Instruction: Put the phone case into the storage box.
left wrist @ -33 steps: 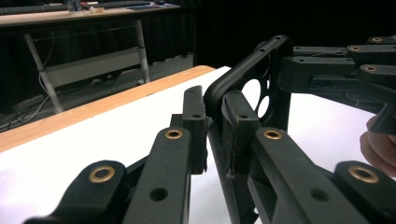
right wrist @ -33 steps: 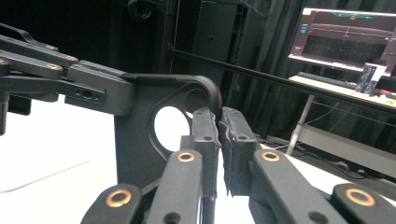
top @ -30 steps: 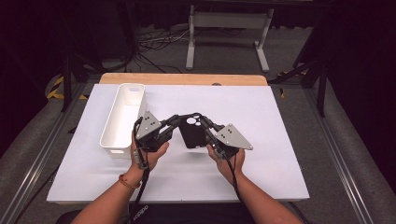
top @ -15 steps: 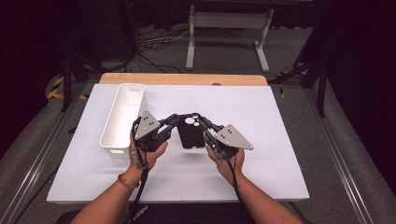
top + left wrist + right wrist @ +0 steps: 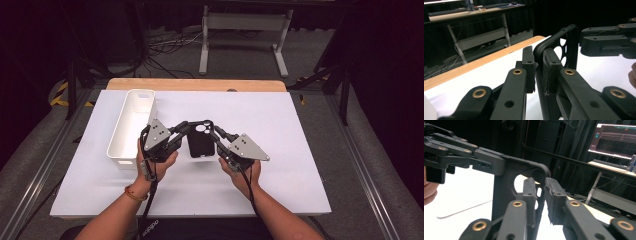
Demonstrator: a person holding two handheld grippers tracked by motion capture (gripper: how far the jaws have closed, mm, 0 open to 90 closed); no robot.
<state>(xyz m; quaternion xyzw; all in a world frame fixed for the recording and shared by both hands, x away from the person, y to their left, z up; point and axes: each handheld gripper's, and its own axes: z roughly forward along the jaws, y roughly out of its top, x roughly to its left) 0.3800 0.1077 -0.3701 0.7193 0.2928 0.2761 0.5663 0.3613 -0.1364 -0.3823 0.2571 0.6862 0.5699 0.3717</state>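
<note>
While both forearms reach in from the near edge of the white bench (image 5: 280,125), palms turned up under their tools, the left tool (image 5: 181,131) and right tool (image 5: 218,132) each pinch an upper corner of a black phone case (image 5: 201,141). It is held between them near the bench middle, long axis running near to far, camera-hole end away from the person. Farther left stands a white bin (image 5: 131,125), lengthwise near to far; no writing is legible.

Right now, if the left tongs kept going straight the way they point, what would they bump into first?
The left tongs already pinch the black phone case at its corner. Pushed straight on, they would probably meet the right tongs, which grip the opposite corner just beyond, though depth is hard to judge.
</note>
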